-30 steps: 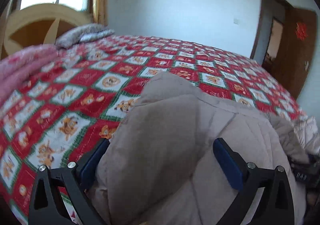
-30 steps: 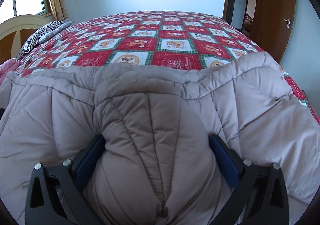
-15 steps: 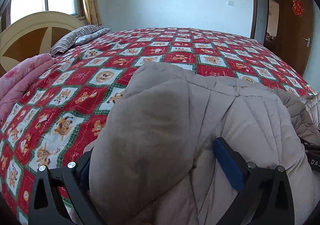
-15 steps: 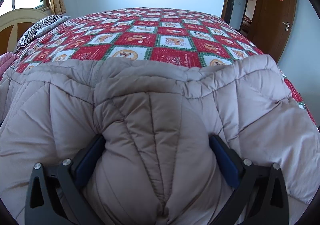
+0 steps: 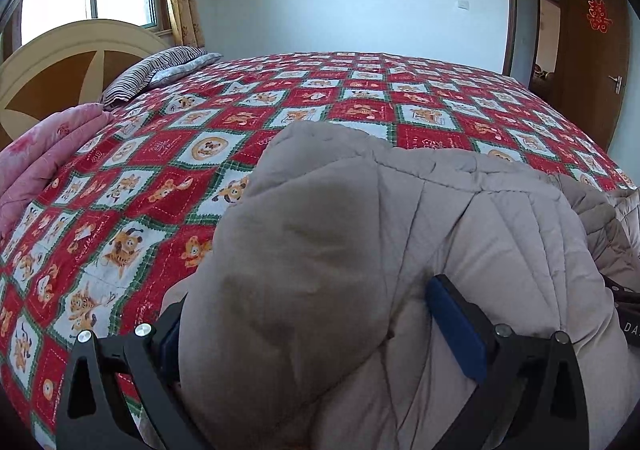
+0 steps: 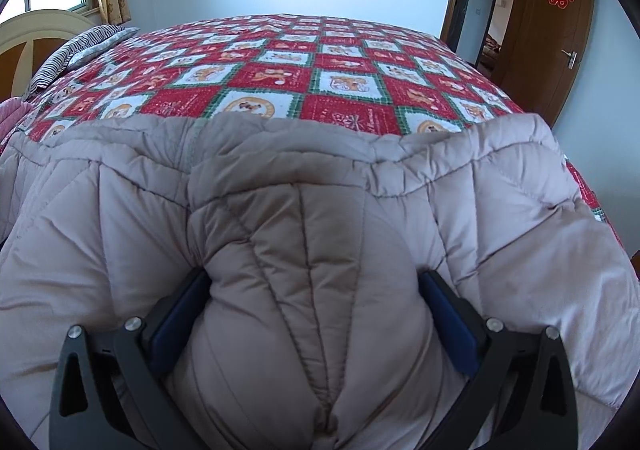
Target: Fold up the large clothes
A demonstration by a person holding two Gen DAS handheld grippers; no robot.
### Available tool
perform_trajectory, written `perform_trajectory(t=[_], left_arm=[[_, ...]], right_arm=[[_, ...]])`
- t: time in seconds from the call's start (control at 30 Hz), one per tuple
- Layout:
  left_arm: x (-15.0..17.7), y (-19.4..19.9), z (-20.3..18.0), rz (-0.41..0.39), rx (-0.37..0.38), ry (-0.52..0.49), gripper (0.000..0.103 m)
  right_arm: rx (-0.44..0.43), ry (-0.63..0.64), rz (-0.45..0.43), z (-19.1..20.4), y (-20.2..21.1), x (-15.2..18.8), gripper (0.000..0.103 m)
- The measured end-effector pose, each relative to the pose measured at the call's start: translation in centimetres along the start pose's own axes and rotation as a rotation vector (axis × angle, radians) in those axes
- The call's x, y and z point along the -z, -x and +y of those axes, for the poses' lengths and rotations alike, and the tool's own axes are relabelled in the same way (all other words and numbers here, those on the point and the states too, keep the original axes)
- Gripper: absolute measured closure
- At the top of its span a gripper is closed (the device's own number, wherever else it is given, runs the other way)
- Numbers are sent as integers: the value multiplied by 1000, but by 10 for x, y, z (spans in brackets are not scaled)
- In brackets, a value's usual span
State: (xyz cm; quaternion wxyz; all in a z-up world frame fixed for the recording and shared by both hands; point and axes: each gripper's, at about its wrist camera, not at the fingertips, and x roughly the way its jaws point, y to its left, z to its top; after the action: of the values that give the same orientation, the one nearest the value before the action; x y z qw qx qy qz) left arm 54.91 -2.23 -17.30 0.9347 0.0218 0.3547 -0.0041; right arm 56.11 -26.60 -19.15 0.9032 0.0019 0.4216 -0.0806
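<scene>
A large beige quilted padded coat (image 5: pixel 460 218) lies on a bed with a red patchwork cover (image 5: pixel 224 154). My left gripper (image 5: pixel 304 314) is shut on a thick bunch of the coat and its blue pads (image 5: pixel 454 314) press into the fabric. The coat also fills the lower right wrist view (image 6: pixel 500 210), spread wide across the bed cover (image 6: pixel 340 62). My right gripper (image 6: pixel 312 302) is shut on a puffed fold of the coat between its blue pads (image 6: pixel 446 314). The left pad of the left gripper is mostly hidden by fabric.
A folded pink blanket (image 5: pixel 44 154) and a striped pillow (image 5: pixel 156 70) lie at the left by the round headboard (image 5: pixel 68 58). A brown door (image 5: pixel 592 50) stands open at the right. The far half of the bed cover (image 6: pixel 280 34) is bare.
Both grippers have stayed shut on the coat. The left wrist view has levelled out and swung left, so more of the bed and window show. The right gripper moved slightly forward.
</scene>
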Motion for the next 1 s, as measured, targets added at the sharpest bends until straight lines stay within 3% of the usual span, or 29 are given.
perform_trajectory(t=[0.2,0.43,0.53,0.83,1.0], left_arm=[[0,-1,2,7,4,1,1],[1,2,3,-2,4,4,1],[1,3,4,0,10,9,1],[2,11,8,47,41,12,1],[19,59,20,37,-19,-44,1]], right_arm=[[26,-1,-12,2,18,1,0],[-22,-22,-154,23,87,30,0],[33,73,-91,39,66,43,0],[52,91,-77,42,43,47,0],[45,88,-67,44,47,53,0]])
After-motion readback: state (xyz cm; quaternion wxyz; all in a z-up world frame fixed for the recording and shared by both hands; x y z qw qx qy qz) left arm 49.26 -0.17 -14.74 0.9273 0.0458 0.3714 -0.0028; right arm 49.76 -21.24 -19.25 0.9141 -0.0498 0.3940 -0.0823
